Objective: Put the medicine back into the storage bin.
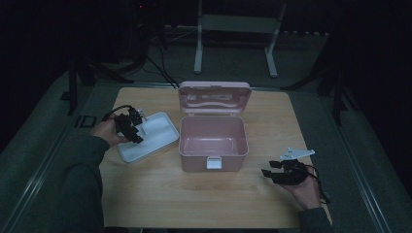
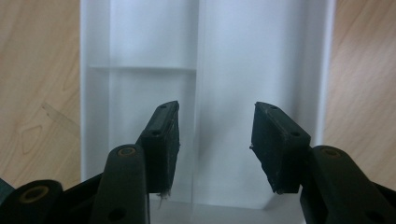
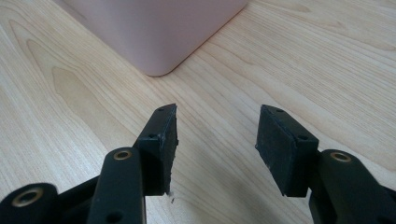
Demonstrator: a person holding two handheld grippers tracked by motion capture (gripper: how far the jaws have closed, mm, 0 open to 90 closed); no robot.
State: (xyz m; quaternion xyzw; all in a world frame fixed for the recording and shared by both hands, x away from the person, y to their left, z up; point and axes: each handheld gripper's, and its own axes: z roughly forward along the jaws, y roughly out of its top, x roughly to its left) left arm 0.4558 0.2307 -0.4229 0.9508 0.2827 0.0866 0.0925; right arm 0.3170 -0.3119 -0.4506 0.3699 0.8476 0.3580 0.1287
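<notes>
Lying flat, white tray (image 2: 261, 56), long axis along jaws

Matt white plastic tray (image 1: 154, 131), smooth pink plastic box (image 1: 214, 145), pale wood-grain table (image 1: 194, 199)

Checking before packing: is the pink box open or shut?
Open: the pink box has its lid standing back, interior bare.
</notes>
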